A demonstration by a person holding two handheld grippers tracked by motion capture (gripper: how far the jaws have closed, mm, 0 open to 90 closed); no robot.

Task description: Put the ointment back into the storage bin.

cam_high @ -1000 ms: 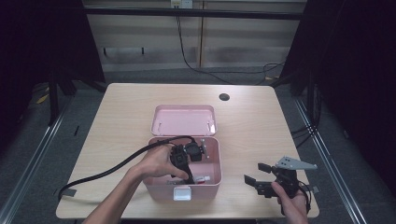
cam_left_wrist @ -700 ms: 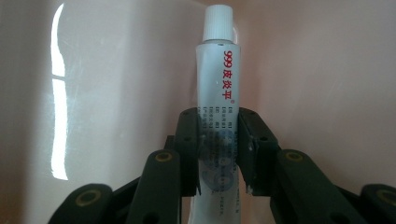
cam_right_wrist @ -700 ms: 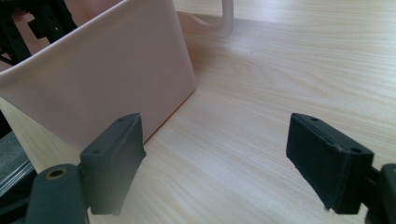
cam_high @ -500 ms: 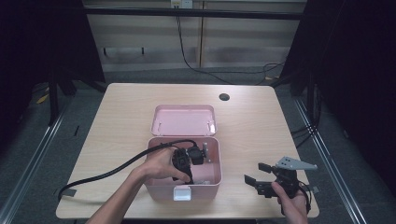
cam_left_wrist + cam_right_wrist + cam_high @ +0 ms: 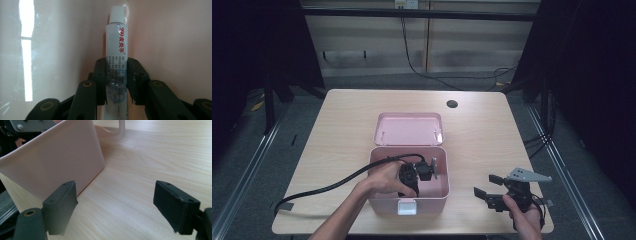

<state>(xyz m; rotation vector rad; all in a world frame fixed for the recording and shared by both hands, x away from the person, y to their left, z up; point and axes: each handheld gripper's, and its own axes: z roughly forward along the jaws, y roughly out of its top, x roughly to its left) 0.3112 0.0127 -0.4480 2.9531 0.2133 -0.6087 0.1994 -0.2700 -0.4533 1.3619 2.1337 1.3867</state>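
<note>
A pink box (image 5: 382, 205) stands open at the table's near middle, its lid (image 5: 408, 128) laid back behind it. My left gripper (image 5: 424, 170) reaches down inside the box, held by a hand. In the left gripper view its jaws are shut on a white ointment tube (image 5: 117, 47) with red print and a white cap, close to the box's pink inner wall (image 5: 170, 45). My right gripper (image 5: 487, 192) rests open near the table's front right, nothing between its pads (image 5: 61, 205). The box's outer wall (image 5: 55, 165) shows to its left.
A black cable (image 5: 327, 186) trails from the left gripper over the box's left rim to the table's front left edge. A dark round hole (image 5: 452, 104) sits in the tabletop at the back right. Bare wood (image 5: 140, 170) lies right of the box.
The left hand and gripper have shifted slightly deeper and toward the box's front. The right gripper has not moved.
</note>
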